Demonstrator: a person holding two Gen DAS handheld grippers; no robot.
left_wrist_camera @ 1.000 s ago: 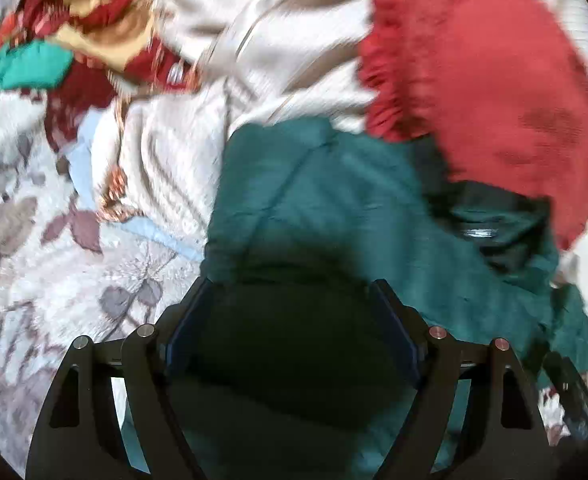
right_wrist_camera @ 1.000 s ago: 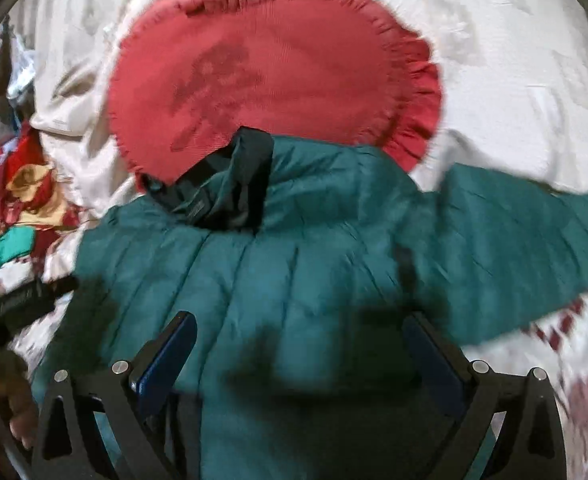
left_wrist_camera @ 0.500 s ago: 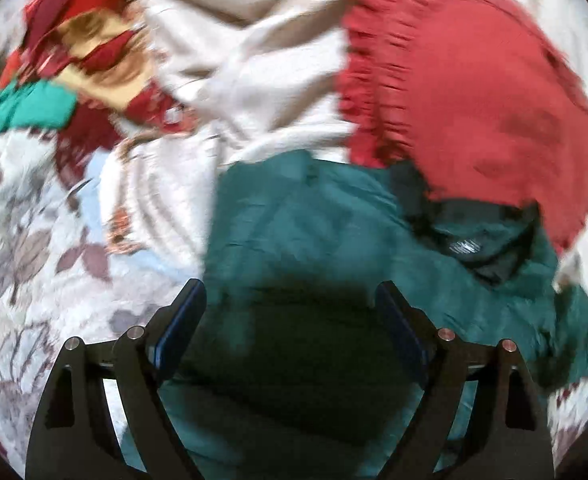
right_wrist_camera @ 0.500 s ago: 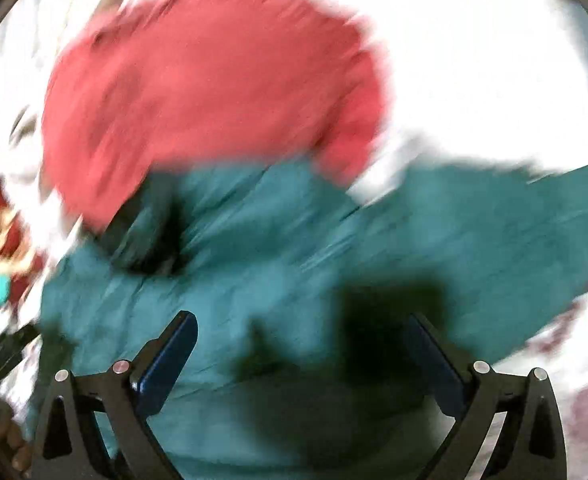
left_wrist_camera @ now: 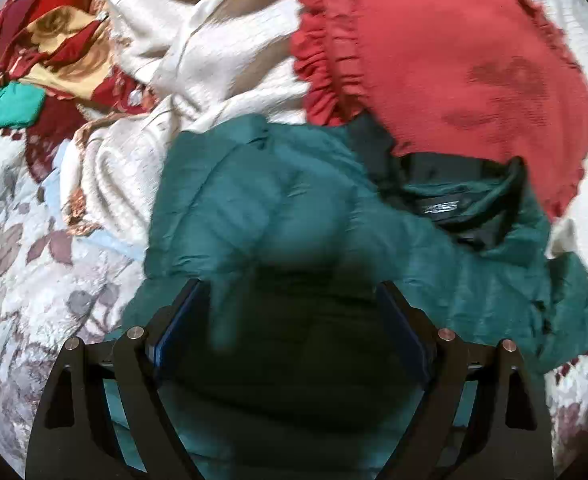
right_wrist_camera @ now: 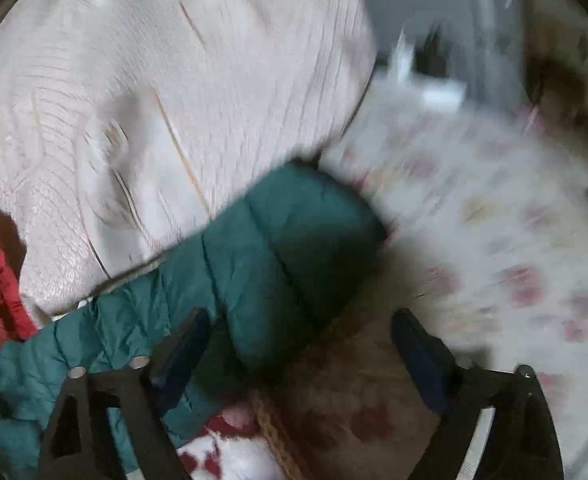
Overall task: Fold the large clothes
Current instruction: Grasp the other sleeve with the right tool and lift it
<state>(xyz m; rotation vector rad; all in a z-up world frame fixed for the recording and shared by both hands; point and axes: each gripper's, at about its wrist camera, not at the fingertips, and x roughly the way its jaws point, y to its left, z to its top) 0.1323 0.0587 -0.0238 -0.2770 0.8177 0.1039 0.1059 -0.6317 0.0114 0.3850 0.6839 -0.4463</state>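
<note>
A dark green quilted jacket [left_wrist_camera: 277,208] lies spread on the bed, its black collar and label [left_wrist_camera: 442,208] toward the red cushion. My left gripper [left_wrist_camera: 287,300] hovers open over the jacket's body, and its pads do not press the fabric. In the right wrist view one sleeve [right_wrist_camera: 277,240] runs from lower left to its cuff near the middle. My right gripper [right_wrist_camera: 300,324] is tilted over that sleeve end with its jaws closing. The cuff lies between them, with the left finger [right_wrist_camera: 181,344] over the fabric, and nothing is pinched.
A round red ruffled cushion [left_wrist_camera: 454,60] lies on the collar's far side. Crumpled cream fabric [left_wrist_camera: 197,52] and red-and-yellow patterned cloth [left_wrist_camera: 53,40] pile at the upper left on a floral bedsheet [left_wrist_camera: 21,248]. A white textured pillow [right_wrist_camera: 153,100] lies beyond the sleeve.
My right gripper has swung quickly to the right, from over the jacket's back to the sleeve's cuff, and rolled. The left gripper shifted a little over the jacket and stays open.
</note>
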